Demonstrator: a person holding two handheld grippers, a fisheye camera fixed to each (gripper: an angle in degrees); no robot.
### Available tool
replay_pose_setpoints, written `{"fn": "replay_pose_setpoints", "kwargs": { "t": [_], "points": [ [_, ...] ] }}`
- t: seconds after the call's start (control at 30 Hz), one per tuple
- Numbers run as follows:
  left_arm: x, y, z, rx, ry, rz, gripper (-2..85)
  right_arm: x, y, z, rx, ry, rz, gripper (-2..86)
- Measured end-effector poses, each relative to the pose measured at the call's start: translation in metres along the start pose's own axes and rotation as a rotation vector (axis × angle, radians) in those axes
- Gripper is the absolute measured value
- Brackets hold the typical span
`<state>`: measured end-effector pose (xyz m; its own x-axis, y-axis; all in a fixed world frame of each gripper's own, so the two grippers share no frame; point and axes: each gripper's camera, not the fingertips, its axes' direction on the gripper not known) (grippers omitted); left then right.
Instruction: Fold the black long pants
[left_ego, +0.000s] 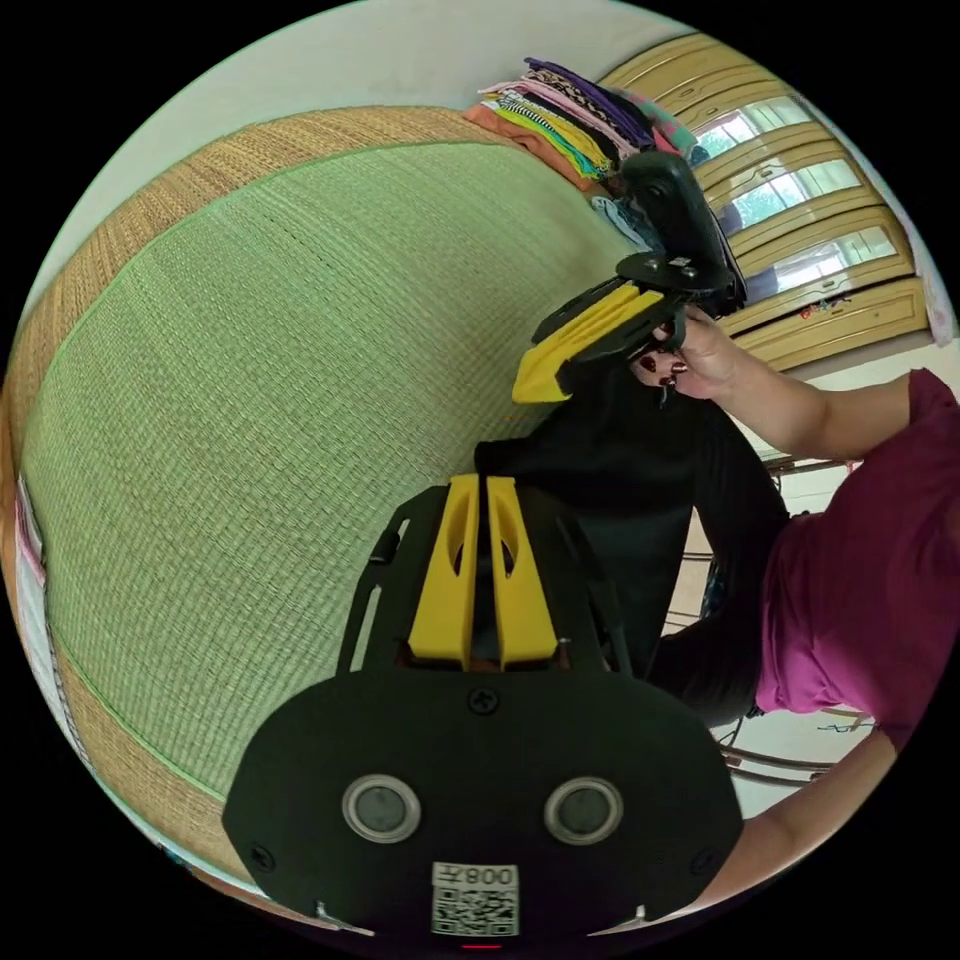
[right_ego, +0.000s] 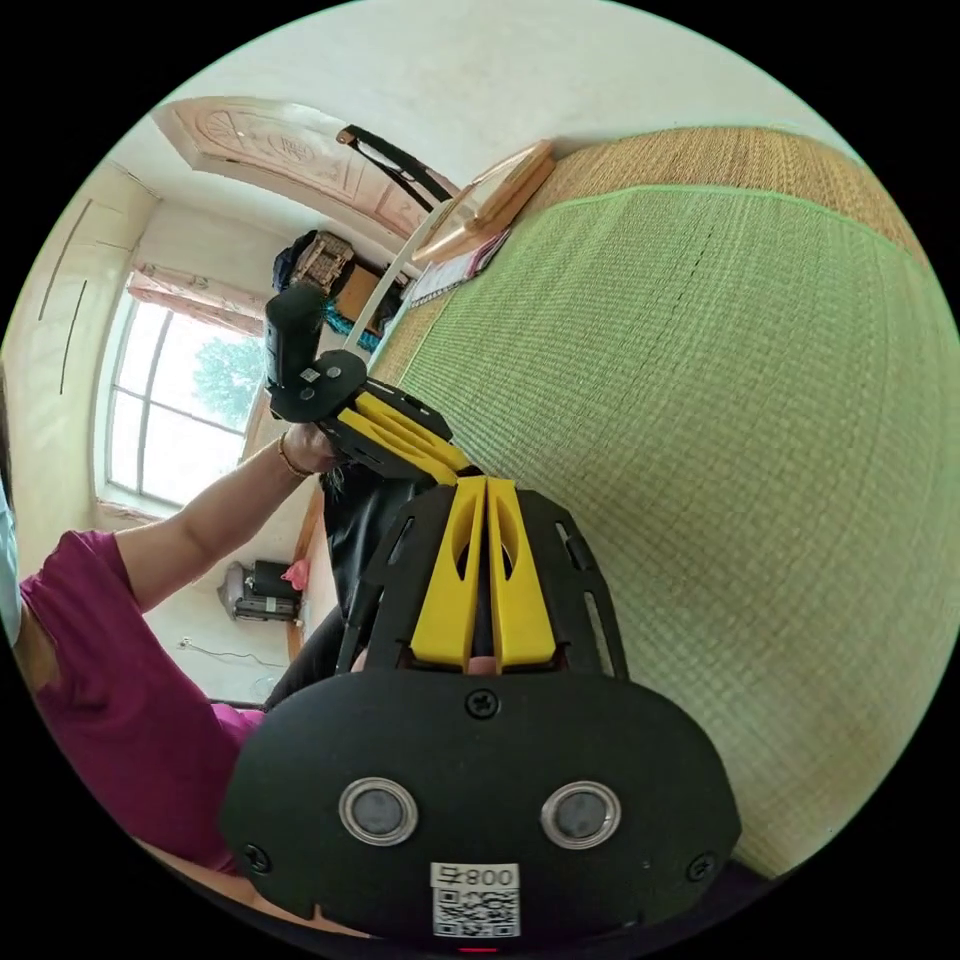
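**Black pants held aloft over woven mat**

The black long pants (left_ego: 620, 480) are held up at one edge, hanging beside a person in a magenta top (left_ego: 850, 600), above the green woven mat (left_ego: 280, 400). The left gripper (left_ego: 487, 485) is seen with jaws drawn narrow on black cloth; the right gripper (right_ego: 487, 487) is likewise pinched close, though what is clamped there cannot be told for certain. A stack of folded clothes (left_ego: 570, 120) is seen at the mat's far edge. For a clean fold, the held edge is best kept taut and level while the cloth is lowered flat onto the mat.
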<state>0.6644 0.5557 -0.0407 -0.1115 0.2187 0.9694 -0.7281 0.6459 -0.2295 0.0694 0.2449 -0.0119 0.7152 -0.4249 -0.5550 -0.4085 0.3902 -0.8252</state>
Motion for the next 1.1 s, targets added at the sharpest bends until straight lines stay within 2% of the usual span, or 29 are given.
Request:
{"fn": "replay_pose_setpoints", "kwargs": {
  "t": [0.17, 0.27, 0.33, 0.4, 0.53, 0.67, 0.8, 0.9, 0.97, 1.03, 1.1],
  "points": [
    [-0.02, 0.047, -0.017, 0.077, 0.069, -0.103, 1.2, -0.034, 0.048, -0.014, 0.013, 0.095, -0.038, 0.0],
    [-0.032, 0.075, -0.019, 0.105, 0.096, -0.188, 1.1, -0.041, 0.071, 0.01, -0.101, 0.294, -0.014, 0.0],
    [-0.034, 0.094, -0.024, 0.125, 0.089, -0.229, 1.0, -0.04, 0.08, 0.005, -0.03, 0.238, 0.042, 0.1],
    [-0.029, 0.125, -0.041, 0.184, 0.036, -0.283, 0.6, -0.043, 0.079, 0.002, -0.026, 0.22, 0.067, 0.1],
    [0.001, 0.198, -0.087, 0.333, -0.103, -0.366, 0.3, -0.075, 0.077, -0.003, -0.032, 0.318, 0.036, 0.0],
    [0.054, 0.325, -0.133, 0.461, -0.295, -0.53, 0.2, -0.114, 0.073, -0.01, 0.02, 0.341, -0.039, 0.0],
    [0.09, 0.45, -0.15, 0.468, -0.432, -0.783, 0.1, -0.153, 0.046, 0.006, -0.003, 0.419, -0.141, 0.1],
    [0.096, 0.516, -0.145, 0.433, -0.452, -0.95, 0.0, -0.175, 0.02, 0.02, -0.009, 0.454, -0.208, 0.1],
    [0.096, 0.543, -0.139, 0.422, -0.43, -0.987, 0.0, -0.18, 0.006, 0.036, -0.043, 0.523, -0.223, 0.2],
    [0.097, 0.561, -0.136, 0.427, -0.436, -0.993, 0.0, -0.177, -0.006, 0.065, -0.161, 0.6, -0.222, 0.2],
    [0.103, 0.58, -0.14, 0.447, -0.441, -1.009, 0.0, -0.182, -0.003, 0.065, -0.106, 0.608, -0.253, 0.2]
  ]
}}
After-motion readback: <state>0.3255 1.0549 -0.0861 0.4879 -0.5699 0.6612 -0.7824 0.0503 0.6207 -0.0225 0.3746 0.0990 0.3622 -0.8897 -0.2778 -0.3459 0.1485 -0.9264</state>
